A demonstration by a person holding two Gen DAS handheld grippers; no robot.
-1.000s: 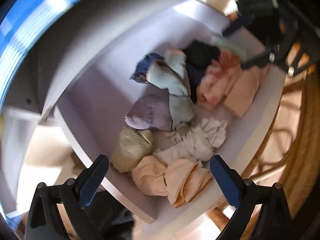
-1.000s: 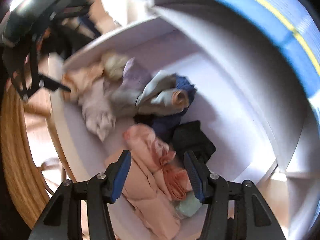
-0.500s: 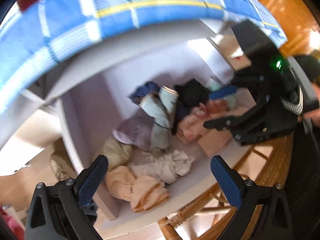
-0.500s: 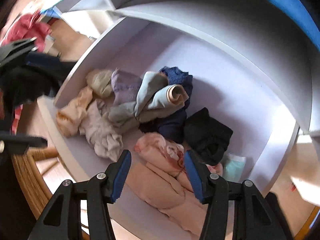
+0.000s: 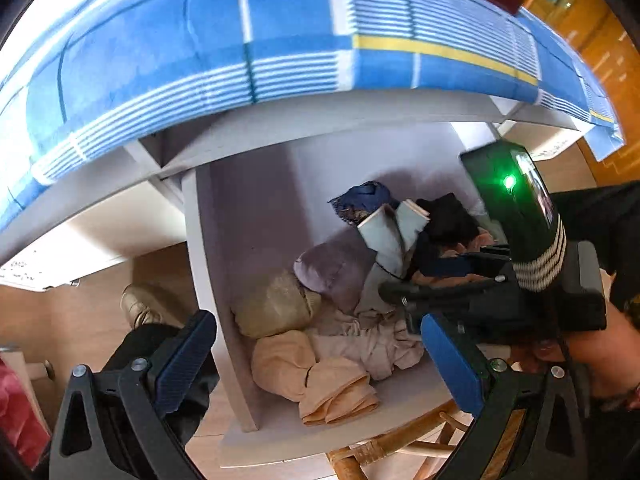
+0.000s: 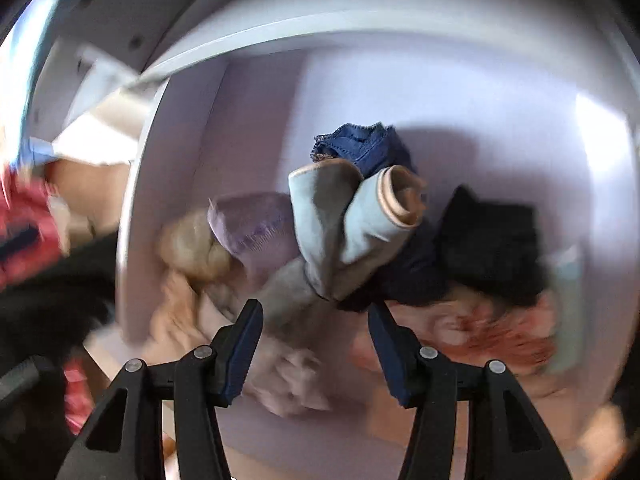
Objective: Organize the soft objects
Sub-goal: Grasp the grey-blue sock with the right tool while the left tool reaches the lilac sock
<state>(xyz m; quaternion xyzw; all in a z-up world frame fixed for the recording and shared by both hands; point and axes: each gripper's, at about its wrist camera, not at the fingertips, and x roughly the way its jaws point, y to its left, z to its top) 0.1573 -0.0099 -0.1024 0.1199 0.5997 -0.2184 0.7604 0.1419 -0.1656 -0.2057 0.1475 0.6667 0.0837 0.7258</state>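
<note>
Left gripper (image 5: 316,344) spread wide and empty above the near edge of the white shelf compartment (image 5: 248,216). Inside, a heap of soft clothes (image 6: 344,236): tan, lilac, pale-blue roll, navy, black, pink. Right gripper (image 6: 316,324) partly apart, gripping nothing, over the pile.

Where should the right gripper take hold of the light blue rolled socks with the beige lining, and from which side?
Grip the light blue rolled socks at the narrow waist where both rolls join, coming from above. The open right gripper probably spans that pinch; the flared ends look wider.
</note>
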